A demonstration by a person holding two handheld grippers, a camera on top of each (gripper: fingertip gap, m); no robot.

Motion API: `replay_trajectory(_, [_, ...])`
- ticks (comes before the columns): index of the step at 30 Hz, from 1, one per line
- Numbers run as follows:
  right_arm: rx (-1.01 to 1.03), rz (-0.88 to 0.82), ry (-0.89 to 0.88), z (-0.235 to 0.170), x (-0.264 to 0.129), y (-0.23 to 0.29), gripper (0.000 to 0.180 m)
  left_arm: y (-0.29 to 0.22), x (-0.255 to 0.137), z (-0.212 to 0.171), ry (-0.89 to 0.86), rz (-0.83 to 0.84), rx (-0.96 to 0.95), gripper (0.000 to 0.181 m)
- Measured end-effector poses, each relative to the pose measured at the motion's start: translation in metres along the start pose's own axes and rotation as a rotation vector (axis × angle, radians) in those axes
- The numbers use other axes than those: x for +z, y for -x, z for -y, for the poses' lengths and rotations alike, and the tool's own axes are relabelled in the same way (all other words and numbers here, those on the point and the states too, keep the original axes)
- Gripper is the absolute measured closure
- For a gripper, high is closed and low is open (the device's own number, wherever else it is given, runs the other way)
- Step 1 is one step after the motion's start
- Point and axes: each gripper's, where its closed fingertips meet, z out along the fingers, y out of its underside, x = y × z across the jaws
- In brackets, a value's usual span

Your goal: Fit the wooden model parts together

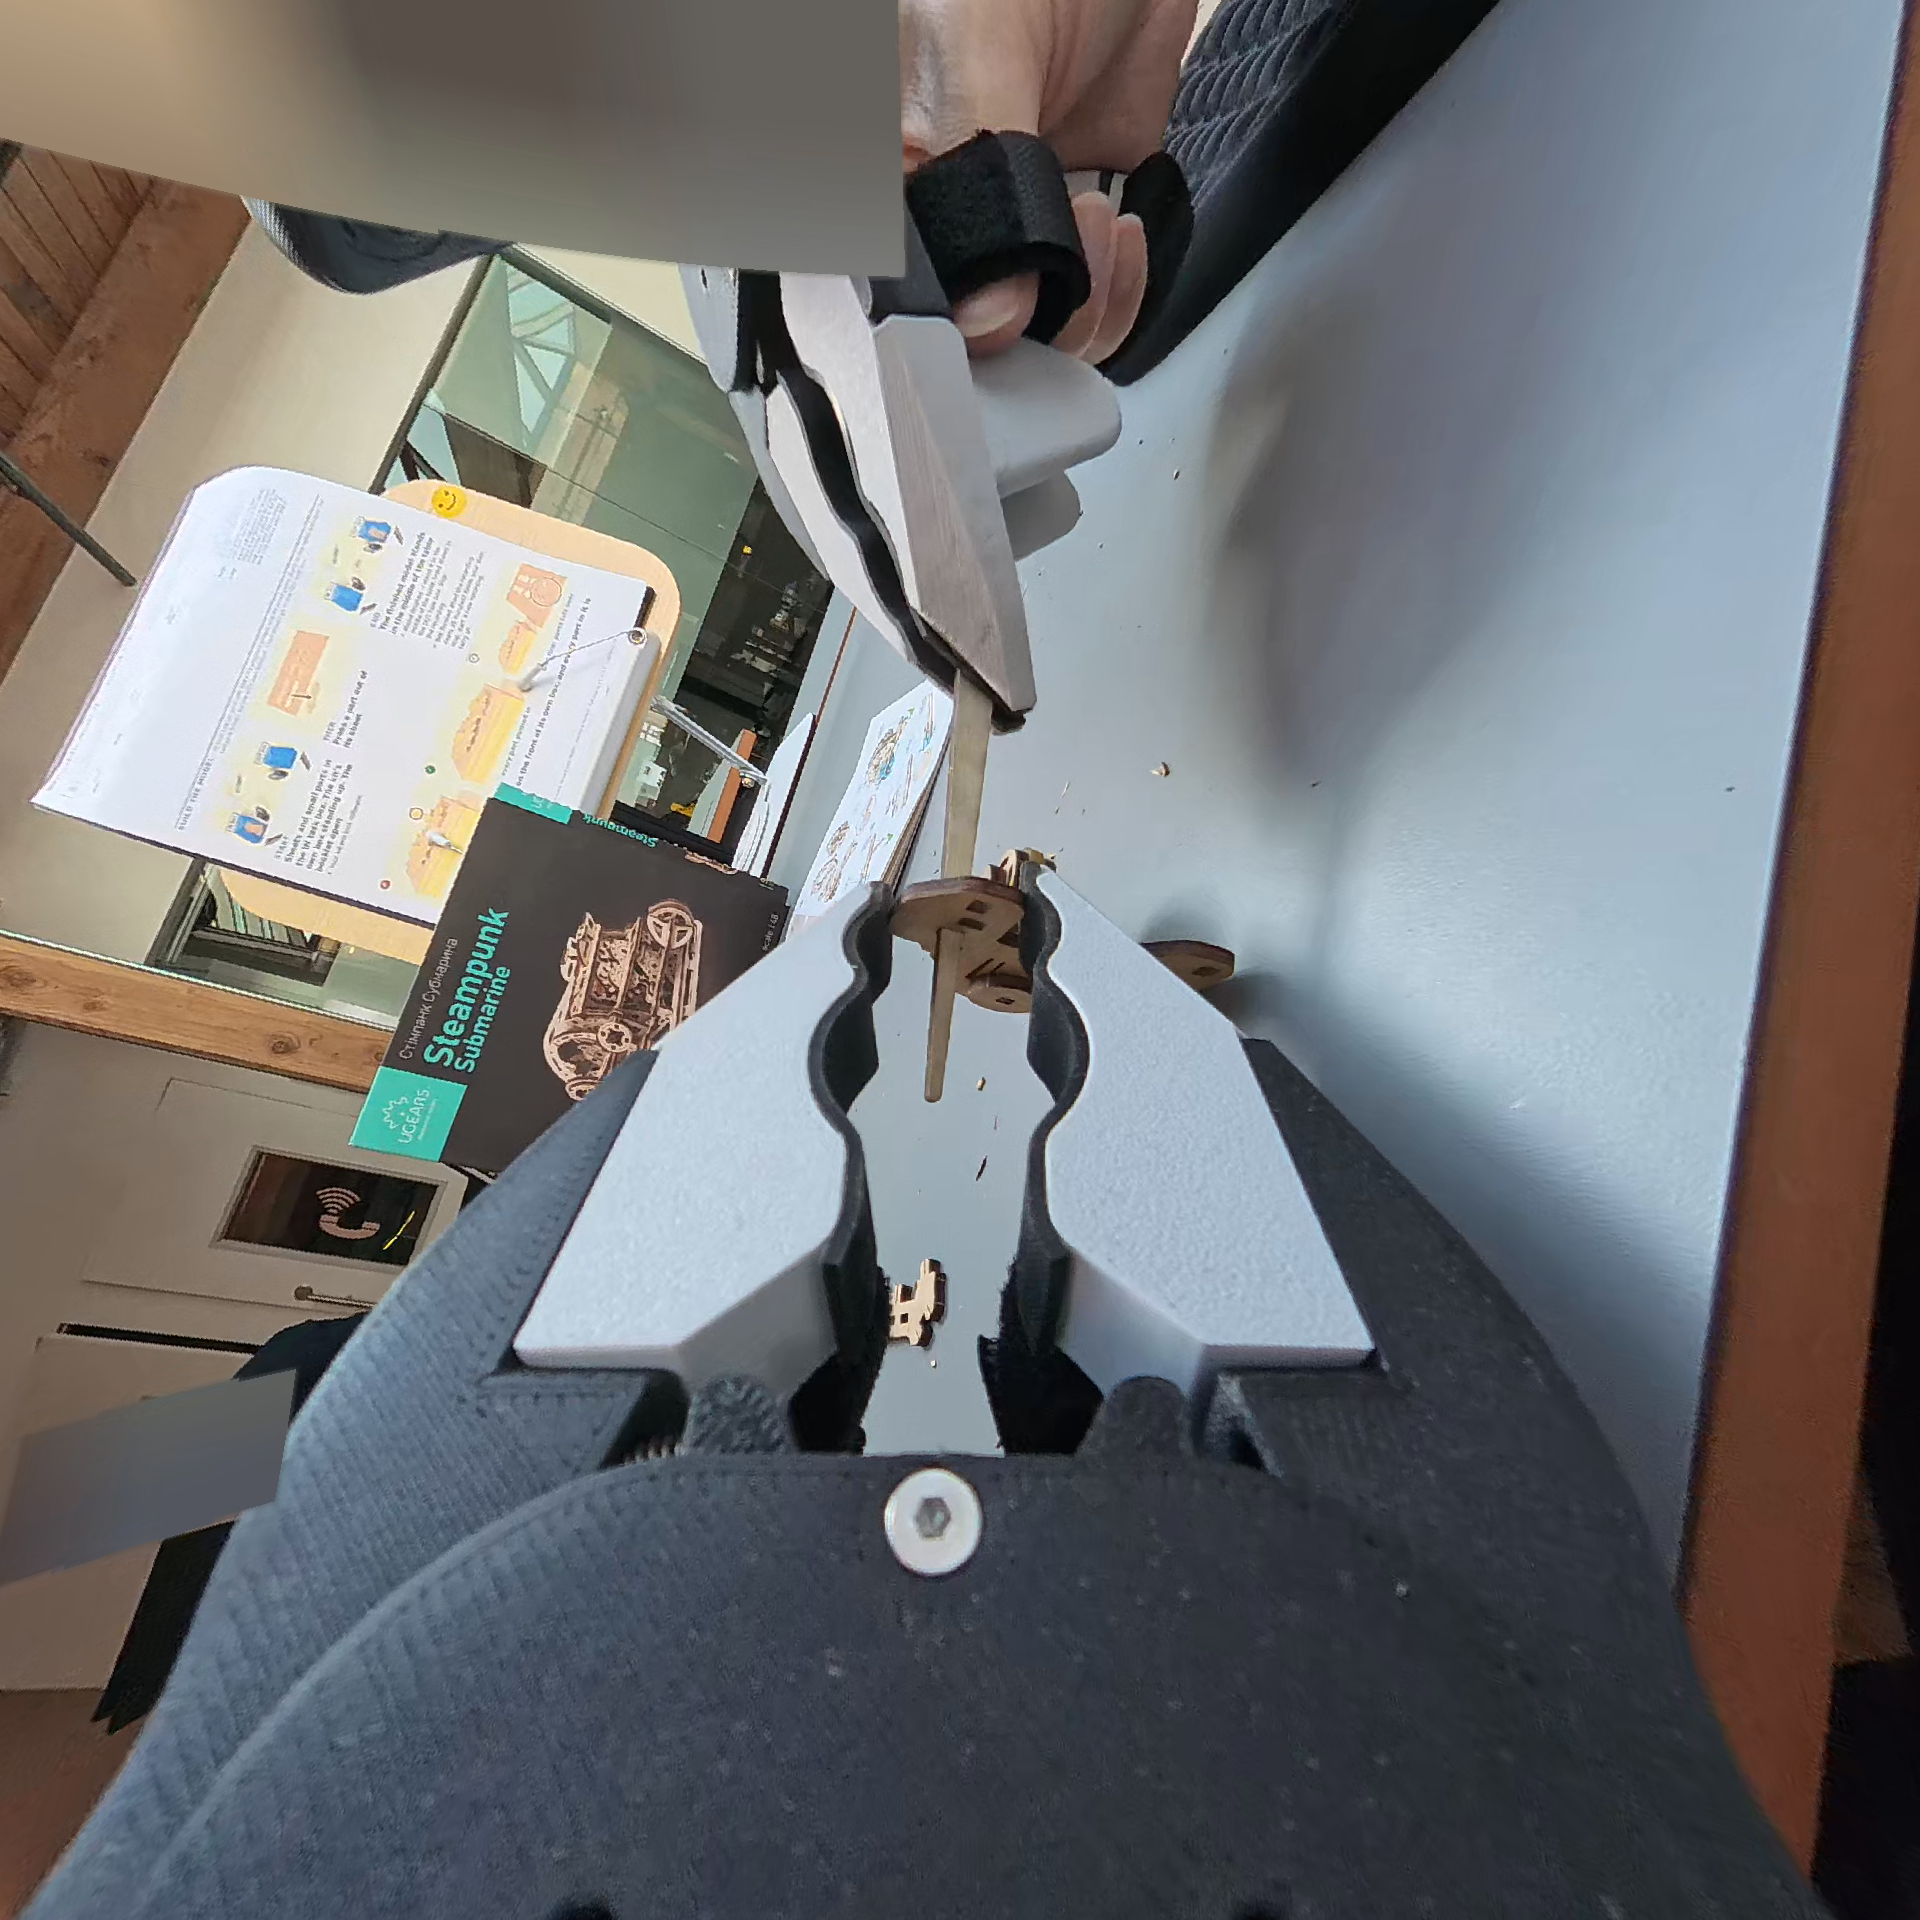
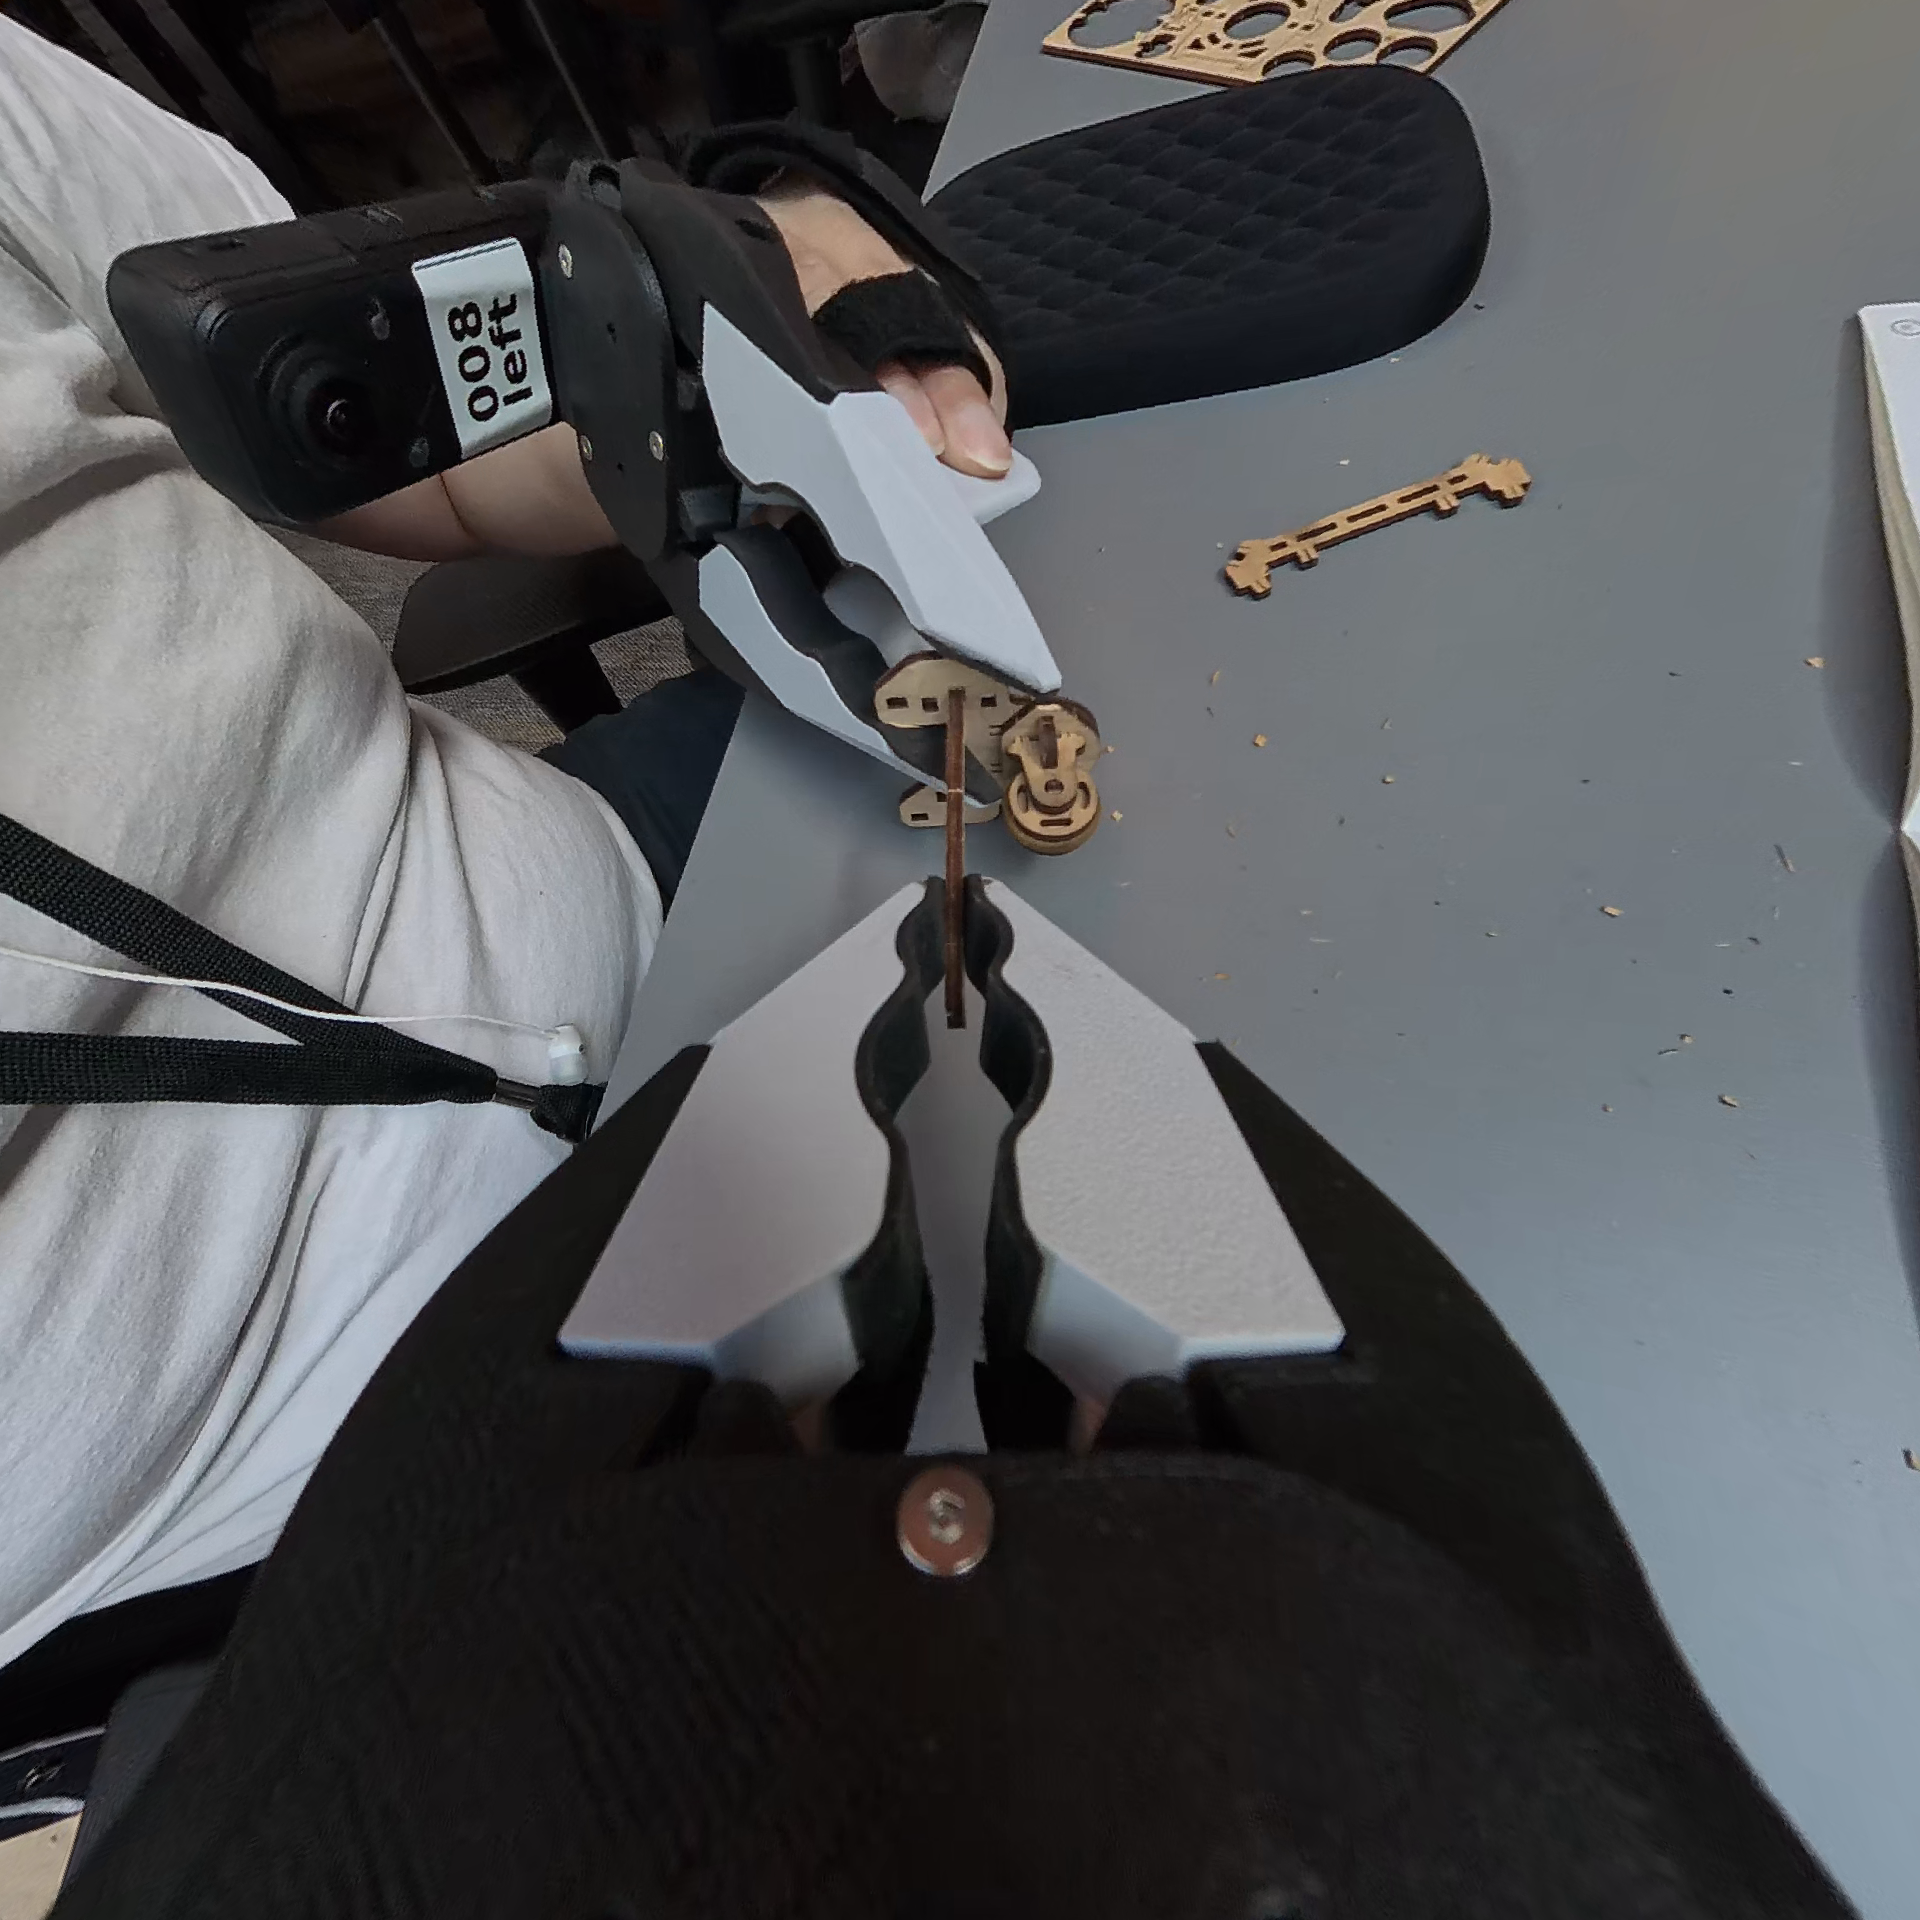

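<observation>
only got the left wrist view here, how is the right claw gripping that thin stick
Observer: The right claw is shut on the stick at its very tips; the stick's rear end pokes back between the pads.
Operator: whats on the far side of the plate in my left claw
Observer: A round wheel-like part is slotted onto it, facing the right claw's camera.
Operator: any other wood around
Observer: A punched-out wooden sheet lies beyond the black pad.
</observation>
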Motion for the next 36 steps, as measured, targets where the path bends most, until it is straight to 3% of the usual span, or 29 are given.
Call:
replay_trajectory(20, [-0.006,-0.012,-0.002,-0.002,0.005,-0.001,0.178,0.001,-0.001,0.001,0.023,0.006,0.001,0.159])
replay_trajectory(25, [-0.050,-0.040,0.099,-0.017,0.024,0.000,0.179,0.001,0.000,0.000,0.028,0.004,0.007,0.164])
replay_trajectory(36, [0.088,0.063,-0.062,0.002,0.002,-0.004,0.178,0.006,0.001,0.003,0.002,0.044,0.000,0.161])
